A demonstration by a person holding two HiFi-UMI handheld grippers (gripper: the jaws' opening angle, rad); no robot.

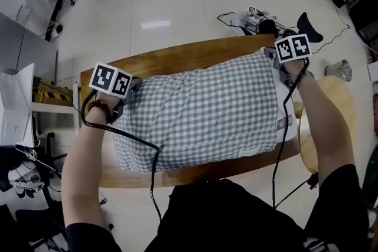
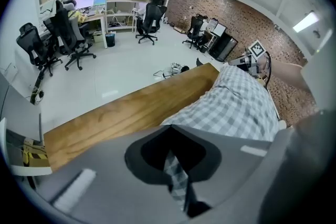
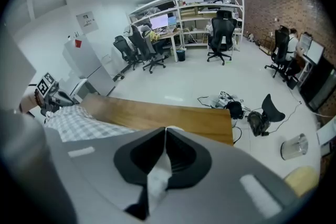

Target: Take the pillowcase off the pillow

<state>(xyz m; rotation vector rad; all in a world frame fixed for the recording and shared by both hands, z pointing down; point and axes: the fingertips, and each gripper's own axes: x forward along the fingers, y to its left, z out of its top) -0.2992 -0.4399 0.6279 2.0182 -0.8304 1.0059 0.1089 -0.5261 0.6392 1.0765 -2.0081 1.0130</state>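
Pillowcase (image 1: 201,115), grey-and-white check, wrinkled, flat across wooden table (image 1: 177,59); left gripper (image 2: 169,134) pinched tight on its checked corner, right gripper (image 3: 166,131) pinched tight on white edge of pillow (image 3: 156,178)

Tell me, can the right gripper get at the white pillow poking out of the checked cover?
Probably yes: the right gripper is shut on the white pillow at its bare end, and nothing stands in the way.
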